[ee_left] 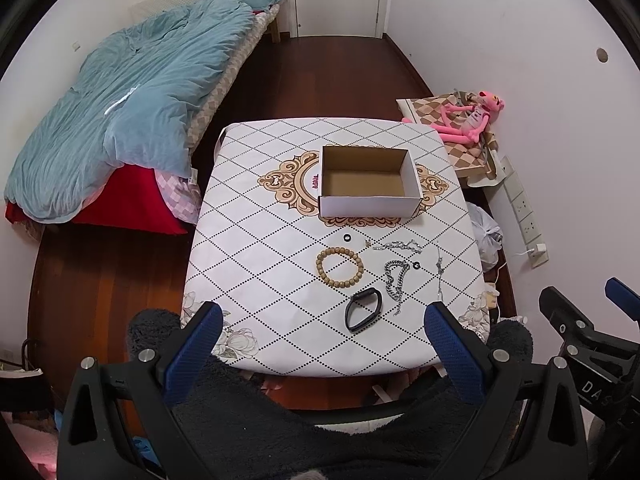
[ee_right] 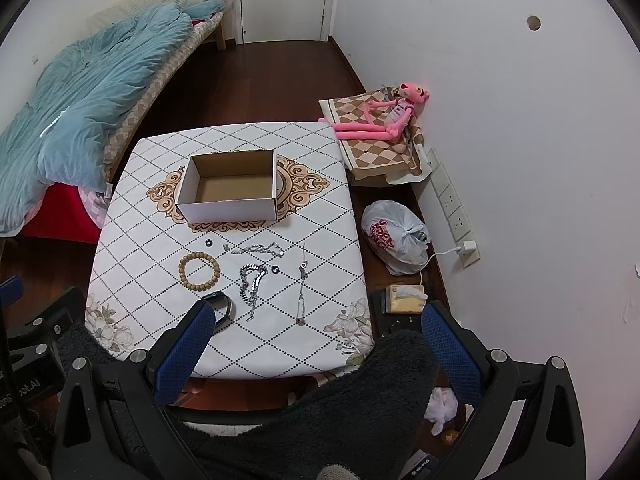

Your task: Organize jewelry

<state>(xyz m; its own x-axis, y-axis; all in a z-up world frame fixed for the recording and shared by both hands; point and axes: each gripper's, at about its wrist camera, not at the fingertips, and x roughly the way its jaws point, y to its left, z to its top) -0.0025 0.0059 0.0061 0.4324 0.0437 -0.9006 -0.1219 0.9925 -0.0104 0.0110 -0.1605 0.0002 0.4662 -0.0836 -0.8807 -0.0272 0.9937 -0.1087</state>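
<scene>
I hold both tools back from the near edge of the small table with the white diamond-patterned cloth [ee_left: 256, 240], above my lap, and nothing is between either pair of fingers. My left gripper [ee_left: 324, 344] stands wide, its blue pads spread apart, and my right gripper [ee_right: 316, 344] is spread just as wide.

I take the open white cardboard box with the bare brown inside [ee_left: 370, 182] as my landmark; it sits at the middle of the cloth and looks empty. All the jewelry lies on my side of it. Just in front of the box is a small black ring [ee_left: 347, 238], with a thin silver chain [ee_left: 398, 245] beside it running crosswise. Nearer me than those lies the round wooden bead bracelet [ee_left: 340, 268], then a heavy silver link chain [ee_left: 396, 280] whose long axis runs from the box toward me, a second small black ring [ee_left: 416, 266] beside it, and a slender silver necklace [ee_right: 303, 288] farthest to the right, also lying lengthwise. Closest to me is the black loop-shaped band [ee_left: 363, 309].

That band, I judge, is the natural first pick. In the left view it lies straight ahead between my pads, slightly right of centre; in the right view it sits by the left pad, partly hidden. Either hand could reach it, the left more squarely.
</scene>
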